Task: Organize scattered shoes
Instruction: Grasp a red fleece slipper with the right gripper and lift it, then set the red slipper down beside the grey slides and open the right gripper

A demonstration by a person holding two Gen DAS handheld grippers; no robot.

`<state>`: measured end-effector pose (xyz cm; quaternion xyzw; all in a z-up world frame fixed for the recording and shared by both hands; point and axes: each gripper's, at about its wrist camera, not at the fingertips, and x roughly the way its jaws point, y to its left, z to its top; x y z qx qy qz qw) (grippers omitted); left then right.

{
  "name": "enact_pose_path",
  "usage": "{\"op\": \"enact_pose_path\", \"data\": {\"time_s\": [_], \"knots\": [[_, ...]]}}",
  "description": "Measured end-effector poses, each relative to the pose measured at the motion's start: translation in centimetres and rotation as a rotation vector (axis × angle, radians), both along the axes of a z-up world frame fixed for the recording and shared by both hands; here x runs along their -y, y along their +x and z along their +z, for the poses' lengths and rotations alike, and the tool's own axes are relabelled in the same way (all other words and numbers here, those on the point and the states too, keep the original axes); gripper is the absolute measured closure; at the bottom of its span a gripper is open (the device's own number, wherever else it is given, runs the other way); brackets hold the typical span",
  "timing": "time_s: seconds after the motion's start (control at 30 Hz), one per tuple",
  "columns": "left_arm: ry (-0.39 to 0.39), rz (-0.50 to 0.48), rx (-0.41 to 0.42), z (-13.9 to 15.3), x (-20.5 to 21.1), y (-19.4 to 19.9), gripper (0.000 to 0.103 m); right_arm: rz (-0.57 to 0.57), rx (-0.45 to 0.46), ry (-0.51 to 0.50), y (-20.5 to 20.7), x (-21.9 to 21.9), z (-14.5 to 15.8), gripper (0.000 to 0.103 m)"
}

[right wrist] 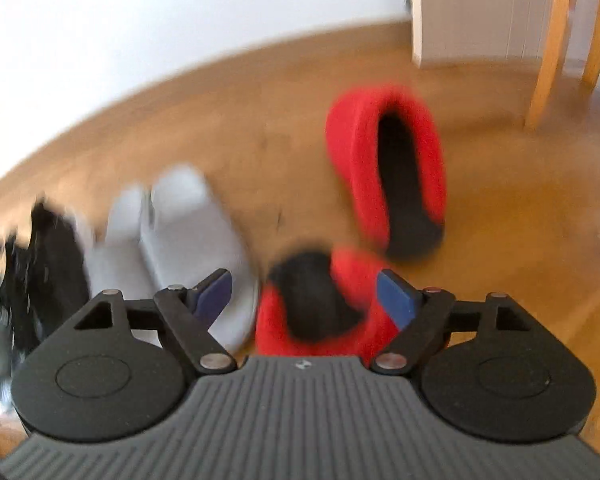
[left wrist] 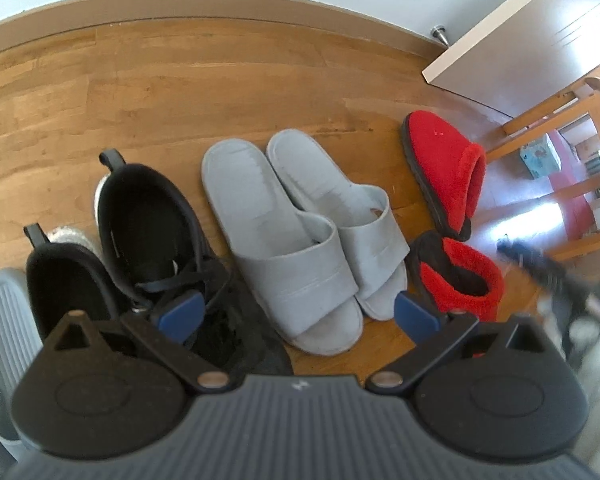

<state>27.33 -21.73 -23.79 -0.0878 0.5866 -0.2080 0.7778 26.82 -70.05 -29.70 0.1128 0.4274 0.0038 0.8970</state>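
Note:
On the wood floor along the wall stands a row of shoes: two black sneakers, a pair of grey slippers, and two red slippers. One red slipper lies tipped on its side, the other sits nearer with its opening up. My left gripper hovers open above the grey slippers, nothing between its blue pads. In the blurred right wrist view my right gripper stands open over the near red slipper, pads apart from it. The tipped red slipper lies beyond, the grey slippers to the left.
A grey ribbed sandal lies at the far left beside the sneakers. A pale door panel with a doorstop and wooden chair legs stand at the right. A blurred dark shape crosses the right edge. Bare floor lies toward the skirting board.

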Motion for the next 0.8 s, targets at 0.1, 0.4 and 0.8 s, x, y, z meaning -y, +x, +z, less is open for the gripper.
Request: {"op": "enact_pose_path", "data": {"time_s": [0.1,0.4,0.8], "knots": [[0.007,0.002,-0.005,-0.1,0.0,-0.2,0.000,-0.038,-0.018,-0.029,3.4,0.1,-1.3,0.024],[0.025,-0.006,-0.019,-0.3,0.2,-0.4,0.000,-0.249,-0.214,-0.050,13.2,-2.8,-7.0,0.069],[0.009,-0.014,-0.028,-0.8,0.9,-0.5,0.000,0.104,0.109,-0.140,8.1,-4.5,1.7,0.022]]}}
